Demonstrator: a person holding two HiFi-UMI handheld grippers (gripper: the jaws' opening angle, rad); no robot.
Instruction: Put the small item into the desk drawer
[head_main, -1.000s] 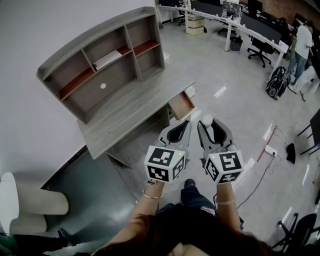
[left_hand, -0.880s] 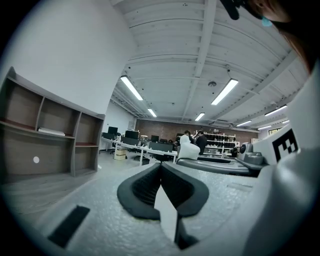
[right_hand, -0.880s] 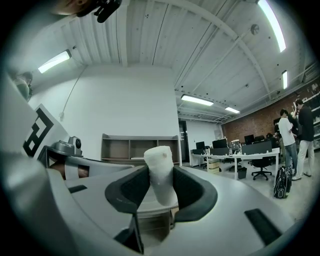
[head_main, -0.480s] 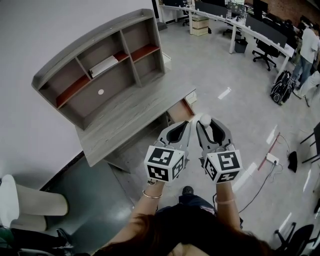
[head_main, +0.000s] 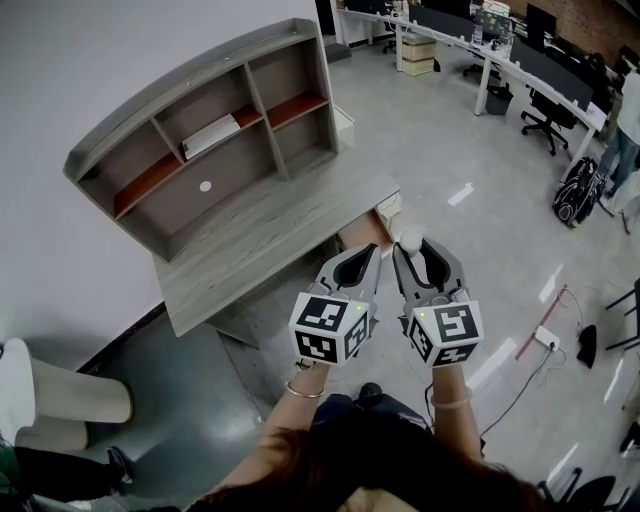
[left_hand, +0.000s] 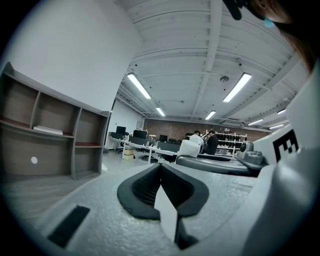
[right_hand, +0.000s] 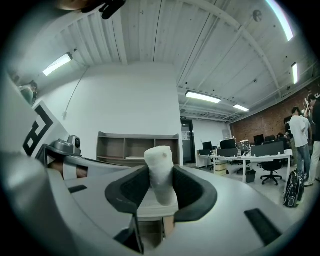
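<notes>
In the right gripper view a small white roll (right_hand: 159, 170) stands upright between the black pads, and my right gripper (right_hand: 160, 192) is shut on it. From the head view the roll (head_main: 411, 239) pokes out at the tip of the right gripper (head_main: 410, 250). My left gripper (head_main: 373, 250) is held close beside it, with its jaws pressed together and nothing in them (left_hand: 161, 167). Both hover in the air in front of the grey wooden desk (head_main: 260, 235). The desk's drawer (head_main: 360, 228) stands pulled out at the desk's right end, just beyond the gripper tips.
A shelf unit (head_main: 200, 130) stands on the desk against the white wall, with a white book (head_main: 212, 135) on one shelf. Office tables and chairs (head_main: 545, 95) fill the back right, where a person (head_main: 625, 140) stands. A power strip (head_main: 548, 340) lies on the floor at right.
The desk and its open drawer have slid slightly down and nearer to the gripper tips in the head view. Both grippers keep the same pose and the roll stays clamped.
</notes>
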